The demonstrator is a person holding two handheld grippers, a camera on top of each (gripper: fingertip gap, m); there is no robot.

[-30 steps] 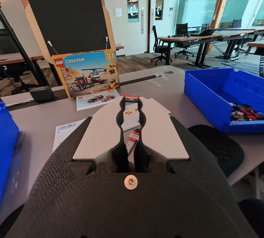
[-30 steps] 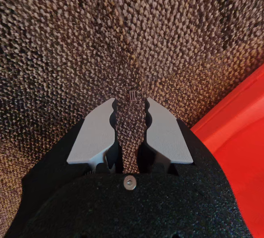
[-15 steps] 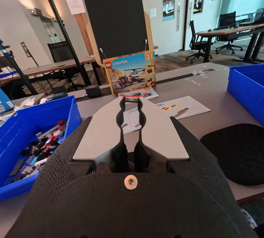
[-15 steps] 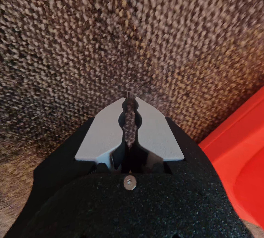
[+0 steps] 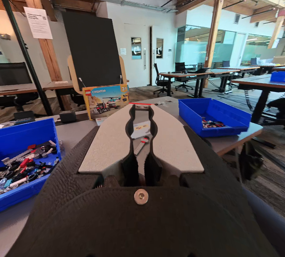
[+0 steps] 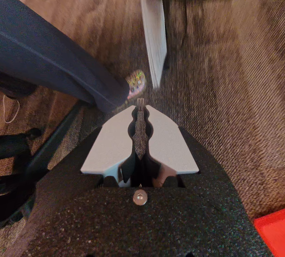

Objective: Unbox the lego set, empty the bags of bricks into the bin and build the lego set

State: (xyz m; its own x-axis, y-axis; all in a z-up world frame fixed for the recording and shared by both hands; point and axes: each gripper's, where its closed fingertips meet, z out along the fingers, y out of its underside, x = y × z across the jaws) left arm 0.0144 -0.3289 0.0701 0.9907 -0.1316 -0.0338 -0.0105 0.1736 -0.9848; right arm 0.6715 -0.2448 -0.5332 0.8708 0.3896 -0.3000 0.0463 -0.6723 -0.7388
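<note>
My left gripper [image 5: 141, 107] is shut on a small grey and red brick assembly [image 5: 141, 105] and holds it above the grey table [image 5: 74, 128]. Below it, between the fingers, a grey and red partial build [image 5: 141, 144] lies on the table by the instruction booklets [image 5: 139, 127]. The lego box [image 5: 106, 101] stands upright behind. A blue bin [image 5: 23, 161] of loose bricks is at left, a second blue bin [image 5: 215, 118] at right. My right gripper [image 6: 140, 106] is below the table, over the carpet, shut on a small grey ribbed piece [image 6: 140, 101].
In the right wrist view a person's leg in dark trousers [image 6: 54, 58] and a shiny shoe [image 6: 136, 83] are at left, with a white table leg [image 6: 154, 34] ahead and a red object [image 6: 271, 234] at lower right. A small black device [image 5: 67, 116] sits left of the box. One gripper's finger ends stand about 90 cm off the other's.
My right gripper closed on the small grey piece on the carpet and rose away from the floor. My left gripper swung left, then back right and higher, still holding its piece.
</note>
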